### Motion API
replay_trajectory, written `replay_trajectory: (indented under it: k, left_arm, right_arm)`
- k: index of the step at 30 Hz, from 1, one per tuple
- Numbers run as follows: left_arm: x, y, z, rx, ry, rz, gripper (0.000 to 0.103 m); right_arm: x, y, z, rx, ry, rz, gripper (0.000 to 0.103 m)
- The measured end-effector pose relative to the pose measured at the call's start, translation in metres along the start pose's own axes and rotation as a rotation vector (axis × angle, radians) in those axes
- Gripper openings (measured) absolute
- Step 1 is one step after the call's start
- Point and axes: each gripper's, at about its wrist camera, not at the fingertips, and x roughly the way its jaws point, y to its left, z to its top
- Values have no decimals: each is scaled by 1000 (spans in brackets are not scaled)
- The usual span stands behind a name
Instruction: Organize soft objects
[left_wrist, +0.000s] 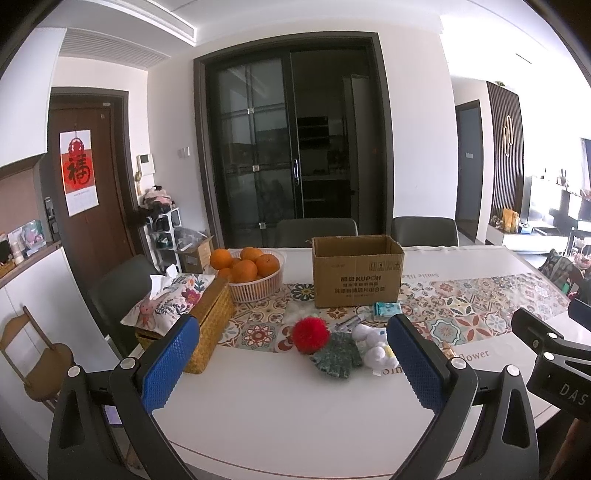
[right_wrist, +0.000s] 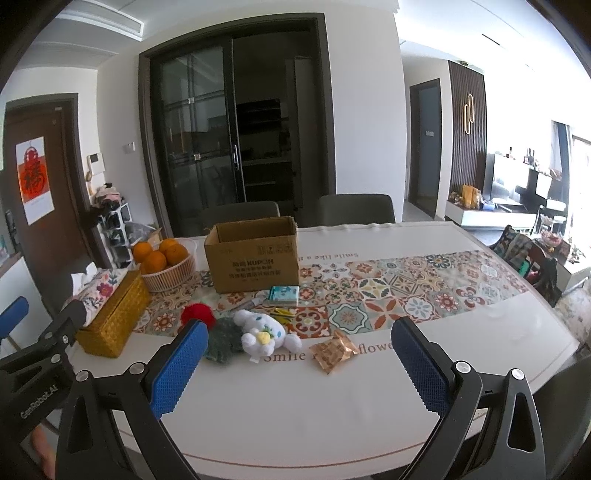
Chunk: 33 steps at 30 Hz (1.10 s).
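Both held wide open, empty: left gripper (left_wrist: 291, 354), right gripper (right_wrist: 300, 358). At frame centre, ahead of both: red pompom (left_wrist: 310, 334), green glove (left_wrist: 336, 356), white plush toy (right_wrist: 264, 334), clustered before the cardboard box (left_wrist: 356, 275). Probably nearest the left; plush lying crosswise.

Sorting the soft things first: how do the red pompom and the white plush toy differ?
The red pompom is a plain fuzzy ball; the white plush toy has limbs and a yellow patch. The pompom sits on the patterned runner, left of the toy. Both lie loose beside the green glove.
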Motion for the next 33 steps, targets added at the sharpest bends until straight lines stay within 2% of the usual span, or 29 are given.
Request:
replay_trajectory:
  k: [33]
  left_arm:
    - [7,3,-2,1,9,-8,103]
  right_arm:
    - [0,3,0,-2,2,0,101]
